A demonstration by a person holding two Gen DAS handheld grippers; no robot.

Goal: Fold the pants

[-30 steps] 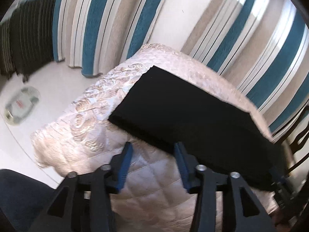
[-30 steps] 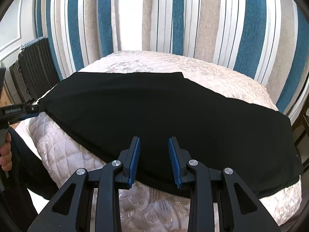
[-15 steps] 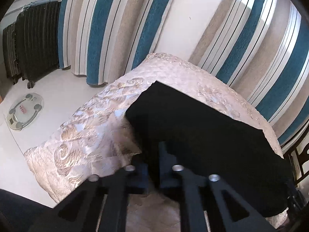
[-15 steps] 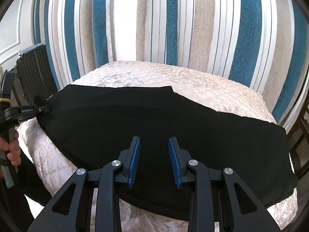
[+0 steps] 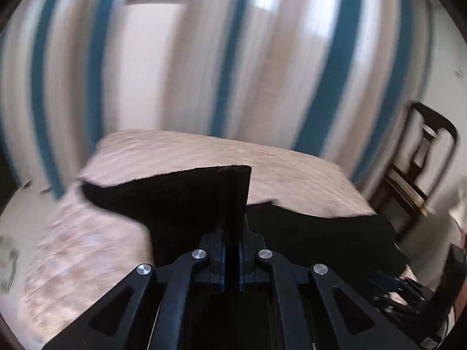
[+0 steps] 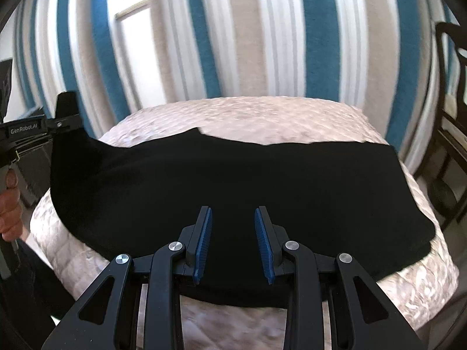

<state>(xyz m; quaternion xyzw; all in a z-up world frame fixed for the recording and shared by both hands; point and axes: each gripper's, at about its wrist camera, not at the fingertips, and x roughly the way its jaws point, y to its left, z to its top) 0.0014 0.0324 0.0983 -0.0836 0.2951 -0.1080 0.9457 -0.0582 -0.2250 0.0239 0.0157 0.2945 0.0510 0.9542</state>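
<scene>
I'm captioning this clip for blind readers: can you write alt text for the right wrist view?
An open right hand-held gripper with blue pads hovers over black pants spread across a quilted beige bed. At far left, the left hand-held gripper has one end of the pants pinched and lifted. Blue, beige and white striped curtains hang behind.

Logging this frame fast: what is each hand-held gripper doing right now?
Left hand-held gripper: closed on the black pants, lifting one end.
Right hand-held gripper: open, holding nothing.
</scene>
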